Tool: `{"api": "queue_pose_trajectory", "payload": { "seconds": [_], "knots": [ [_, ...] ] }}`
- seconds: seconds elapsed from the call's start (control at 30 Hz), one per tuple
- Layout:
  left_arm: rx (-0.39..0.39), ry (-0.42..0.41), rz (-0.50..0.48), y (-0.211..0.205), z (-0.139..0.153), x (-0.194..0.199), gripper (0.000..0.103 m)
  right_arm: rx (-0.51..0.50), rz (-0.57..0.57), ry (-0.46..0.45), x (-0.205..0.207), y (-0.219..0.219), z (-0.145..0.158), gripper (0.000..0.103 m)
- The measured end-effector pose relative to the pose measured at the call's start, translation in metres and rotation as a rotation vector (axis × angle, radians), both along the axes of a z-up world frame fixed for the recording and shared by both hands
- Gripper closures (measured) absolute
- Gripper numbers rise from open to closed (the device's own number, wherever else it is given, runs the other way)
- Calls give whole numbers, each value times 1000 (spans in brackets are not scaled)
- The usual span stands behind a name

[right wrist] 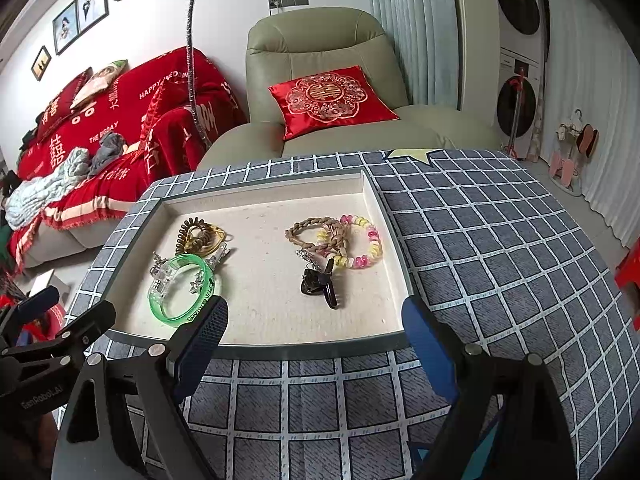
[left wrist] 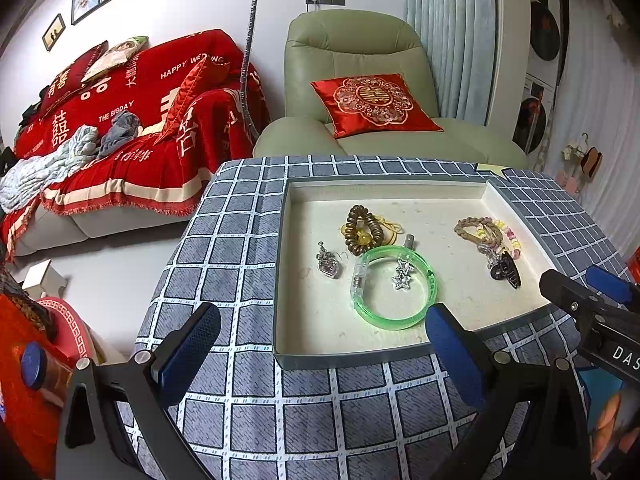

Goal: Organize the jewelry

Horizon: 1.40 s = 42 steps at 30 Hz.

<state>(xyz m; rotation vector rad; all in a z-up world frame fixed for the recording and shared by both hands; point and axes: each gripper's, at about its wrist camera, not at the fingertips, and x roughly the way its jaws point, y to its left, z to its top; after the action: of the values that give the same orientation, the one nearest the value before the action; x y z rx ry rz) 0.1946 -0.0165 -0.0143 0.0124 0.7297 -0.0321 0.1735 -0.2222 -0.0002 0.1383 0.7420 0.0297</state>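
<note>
A shallow cream-lined tray [left wrist: 400, 354] [right wrist: 280, 350] lies on the checked tablecloth and holds the jewelry. In it are a green bangle [left wrist: 394, 310] [right wrist: 176, 312], a silver star clip [left wrist: 402, 274], a brown coil tie [left wrist: 362, 230] [right wrist: 196, 232], a silver charm [left wrist: 328, 262], braided and pastel bead bracelets [left wrist: 486, 234] [right wrist: 340, 240], and a black claw clip [left wrist: 506, 270] [right wrist: 322, 284]. My left gripper [left wrist: 320, 340] stands open at the tray's near edge. My right gripper [right wrist: 312, 336] is open too, at the near edge, with nothing between its fingers.
A green armchair [left wrist: 360, 80] [right wrist: 320, 80] with a red cushion stands behind the table. A sofa under a red throw [left wrist: 132, 128] is at the left. The right gripper's body [left wrist: 592, 308] shows beside the tray in the left wrist view.
</note>
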Motion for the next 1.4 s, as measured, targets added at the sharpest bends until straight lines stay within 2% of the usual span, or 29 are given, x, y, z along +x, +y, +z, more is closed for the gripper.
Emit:
{"api": "queue_pose_trajectory", "payload": {
  "seconds": [1.4],
  "knots": [
    [4,1,3,0,2,-2,0,0,9,-7,-1,5,6,12]
  ]
}}
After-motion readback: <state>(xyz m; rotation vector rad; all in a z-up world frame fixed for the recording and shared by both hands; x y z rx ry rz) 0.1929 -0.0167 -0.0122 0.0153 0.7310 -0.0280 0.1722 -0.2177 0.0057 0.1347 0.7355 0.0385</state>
